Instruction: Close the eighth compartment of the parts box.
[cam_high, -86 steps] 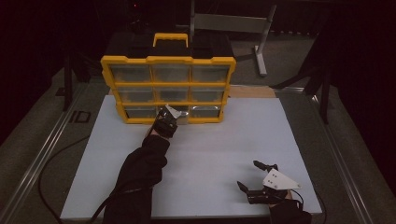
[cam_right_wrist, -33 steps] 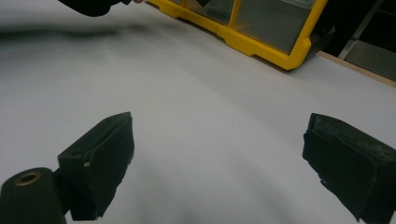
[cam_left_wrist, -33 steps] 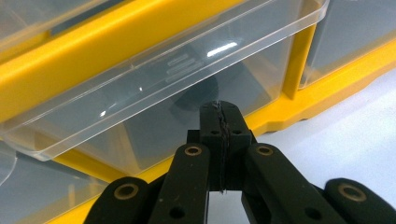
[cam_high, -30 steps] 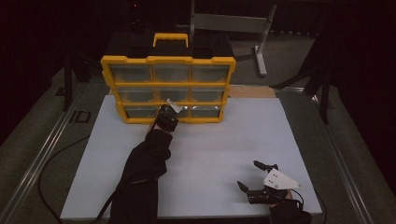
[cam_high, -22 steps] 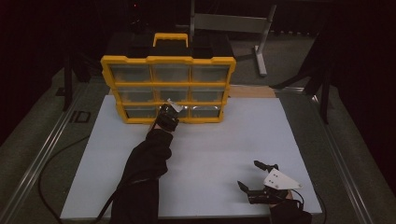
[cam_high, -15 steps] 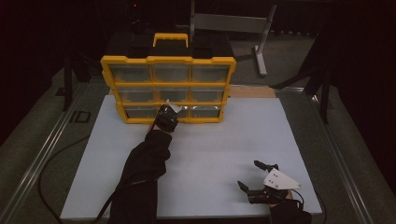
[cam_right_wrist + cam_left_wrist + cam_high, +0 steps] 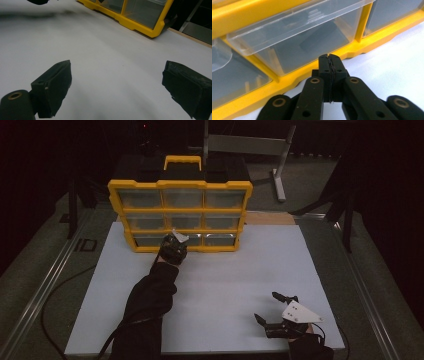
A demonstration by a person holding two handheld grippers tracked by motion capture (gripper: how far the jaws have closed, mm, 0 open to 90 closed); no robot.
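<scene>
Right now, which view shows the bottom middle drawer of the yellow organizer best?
The left gripper view: the clear bottom middle drawer sits close up, just beyond the shut left gripper. The high view has that drawer small, partly behind the gripper. The right gripper view catches only the organizer's lower corner, far off.

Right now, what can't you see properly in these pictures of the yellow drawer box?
- What is inside the drawers: left gripper view, the cloudy plastic fronts show dark blurry shapes.
- Bottom middle drawer front: high view, the left gripper covers it.
- The rest of the yellow drawer box: right gripper view, cut off by the top edge.
- The far end of the room: high view, too dark to make out.
</scene>
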